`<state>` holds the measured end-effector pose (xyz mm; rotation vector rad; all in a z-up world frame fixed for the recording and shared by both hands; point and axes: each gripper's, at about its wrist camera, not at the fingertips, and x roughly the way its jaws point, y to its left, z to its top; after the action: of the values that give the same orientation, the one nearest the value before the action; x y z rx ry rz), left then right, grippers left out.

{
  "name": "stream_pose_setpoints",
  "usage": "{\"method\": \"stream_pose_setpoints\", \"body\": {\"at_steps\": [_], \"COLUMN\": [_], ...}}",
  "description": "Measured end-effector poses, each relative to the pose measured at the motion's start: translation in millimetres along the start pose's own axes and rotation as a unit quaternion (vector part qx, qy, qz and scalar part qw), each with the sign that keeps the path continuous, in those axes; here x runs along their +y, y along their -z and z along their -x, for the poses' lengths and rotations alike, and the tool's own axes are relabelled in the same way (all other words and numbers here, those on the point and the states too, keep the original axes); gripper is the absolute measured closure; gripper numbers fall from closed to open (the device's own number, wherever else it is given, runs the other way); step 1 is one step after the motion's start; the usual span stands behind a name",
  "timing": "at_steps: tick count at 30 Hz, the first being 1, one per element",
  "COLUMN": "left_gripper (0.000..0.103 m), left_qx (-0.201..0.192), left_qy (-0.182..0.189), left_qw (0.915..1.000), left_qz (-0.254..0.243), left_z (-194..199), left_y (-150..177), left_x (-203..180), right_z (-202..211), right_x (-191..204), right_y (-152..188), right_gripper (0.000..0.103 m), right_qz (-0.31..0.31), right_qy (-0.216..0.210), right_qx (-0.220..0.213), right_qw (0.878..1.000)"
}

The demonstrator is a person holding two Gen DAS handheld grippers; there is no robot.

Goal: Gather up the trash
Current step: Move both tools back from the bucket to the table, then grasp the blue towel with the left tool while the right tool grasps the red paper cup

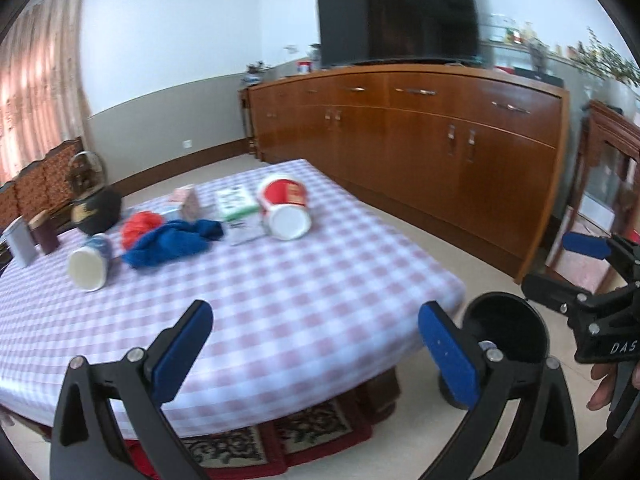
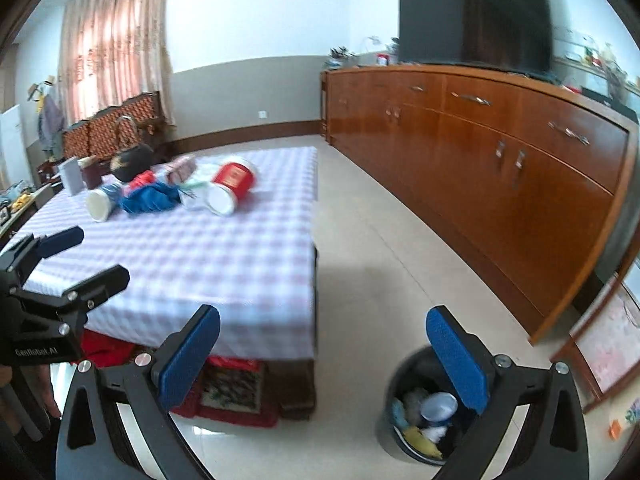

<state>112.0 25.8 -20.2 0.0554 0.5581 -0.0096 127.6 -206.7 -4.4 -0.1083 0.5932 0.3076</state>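
**Both claws wide and empty over the near table edge**

I am looking across a long wooden sideboard (image 2: 500,168) that is running down the right side of the room, with a dark TV (image 2: 476,16) standing on it. Between the sideboard and the table (image 1: 280,300) a broad strip of bare pale floor (image 2: 380,240) is lying open, giving plenty of room on that side. The table, under a pink checked cloth, is taking up the middle; its near half is bare, and its near right corner is sitting just beside the bin (image 2: 420,408).

The bin is standing on the floor off that corner, partly behind my right pad, and it is already holding a cup and some scraps.

The trash is bunching at the far half of the table: a red tub (image 1: 286,208) lying on its side with its white base facing me, flat paper packets (image 1: 238,210) touching it on the left, then a blue cloth (image 1: 172,242), a red mesh wad (image 1: 140,226) behind it, and a tipped white cup (image 1: 88,266) nearer the left edge. A black kettle (image 1: 94,204) and two small canisters (image 1: 34,238) are standing at the far left edge.

My left gripper (image 1: 316,354) is hovering over the near edge, jaws spread wide, holding nothing. My right gripper (image 2: 324,358) is hanging over the floor by the corner, equally wide apart and empty.
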Motion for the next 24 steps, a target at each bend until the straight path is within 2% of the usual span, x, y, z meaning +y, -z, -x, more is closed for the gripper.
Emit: {"method": "stream_pose_setpoints", "body": {"at_steps": [3, 11, 15, 20, 24], "left_gripper": [0.0, 0.0, 0.0, 0.0, 0.0], "left_qx": [-0.001, 0.009, 0.007, 0.012, 0.013], "left_qy": [-0.019, -0.056, -0.055, -0.033, -0.043], "left_qw": [0.9998, 0.9982, 0.9978, 0.9972, 0.996], "left_qz": [0.008, 0.02, 0.036, 0.066, 0.078], "left_z": [5, 14, 17, 13, 9], "left_y": [1, 6, 8, 11, 13], "left_x": [19, 59, 77, 104, 122], "right_z": [-7, -16, -20, -31, -47], "right_x": [20, 58, 71, 89, 102], "right_y": [-8, -24, -32, -45, -57], "right_gripper": [0.0, 0.0, 0.0, 0.0, 0.0], "right_qz": [0.01, 0.03, 0.038, 0.048, 0.053], "right_qy": [-0.017, -0.029, -0.038, -0.041, -0.042], "right_qx": [-0.001, 0.004, 0.005, 0.01, 0.016], "right_qw": [1.0, 0.999, 0.999, 0.998, 0.998]}}
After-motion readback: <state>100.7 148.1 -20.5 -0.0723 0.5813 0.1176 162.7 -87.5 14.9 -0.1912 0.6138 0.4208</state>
